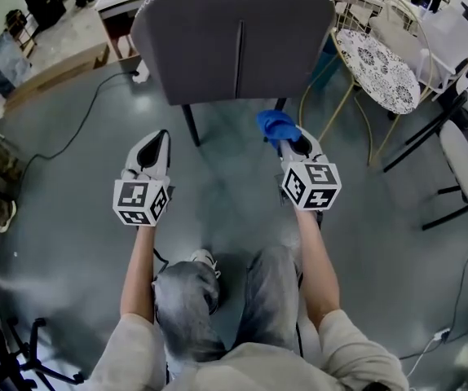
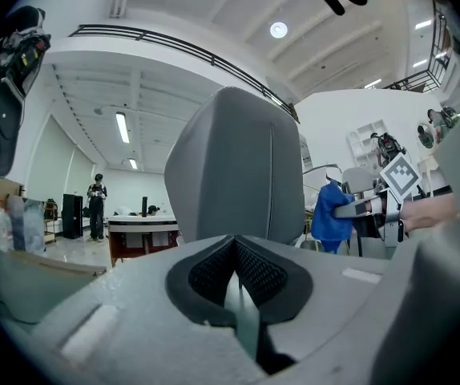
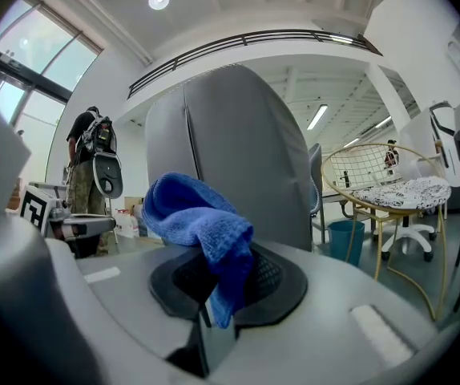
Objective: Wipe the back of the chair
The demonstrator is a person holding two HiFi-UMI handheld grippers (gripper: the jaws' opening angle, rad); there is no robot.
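A grey upholstered chair [image 1: 234,39] stands in front of me with its back towards me, a seam down the middle; it fills both gripper views [image 2: 230,167] [image 3: 230,151]. My right gripper [image 1: 293,143] is shut on a blue cloth [image 1: 275,124], held low, just short of the chair back's bottom edge on the right. The cloth [image 3: 202,227] is bunched above the jaws in the right gripper view. My left gripper [image 1: 154,147] is shut with nothing in it, below the chair back's left side and apart from it.
A gold wire chair with a patterned cushion [image 1: 378,68] stands right of the grey chair. More chairs [image 1: 462,149] are at the far right. A cable [image 1: 79,129] runs over the floor at left. A person [image 2: 96,203] stands far off by a counter.
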